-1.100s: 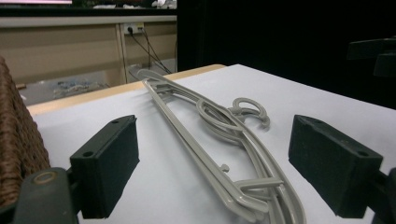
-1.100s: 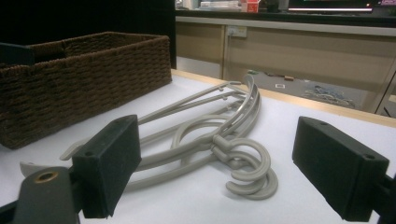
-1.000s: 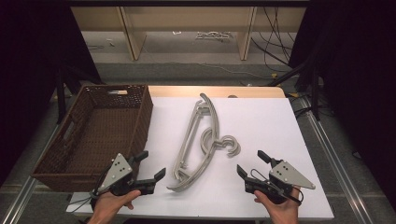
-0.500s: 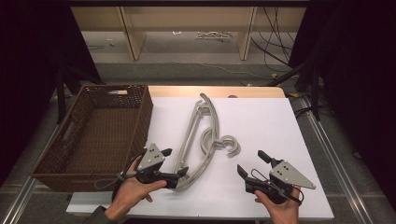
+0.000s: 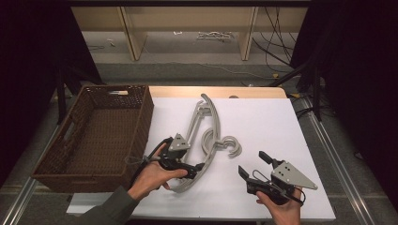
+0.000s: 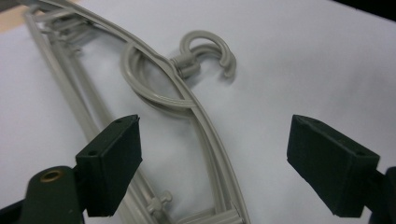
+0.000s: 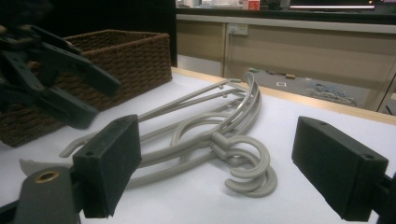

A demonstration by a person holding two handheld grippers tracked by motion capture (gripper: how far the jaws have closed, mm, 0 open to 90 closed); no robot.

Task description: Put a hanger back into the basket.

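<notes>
Worktop (image 5: 272,122) is a flat, smooth white sheet with a strip of pale wood showing along its far edge. Next biggest is the basket (image 5: 141,117), a dark brown woven wicker box, rectangular, sitting at the left edge of the worktop; its near-left corner hangs past the sheet.

Middle of the worktop has the hangers (image 5: 206,126), grey matte plastic, looks like two stacked on each other, long curved arms with thin straight bars and round swivel hooks curling out to the right. Hard to say exactly how many there are since they overlap, and the near end is covered by the left gripper (image 5: 199,169) in the high view.

That left gripper has its black blocky jaws spread wide, and in the left gripper view the curved arm of the hangers (image 6: 205,135) runs right up between them, not pinched, no contact I can make out.

Right gripper (image 5: 251,166) sits near the front right, jaws also spread, nothing in them, hangers (image 7: 224,135) just ahead of it on the sheet.
</notes>
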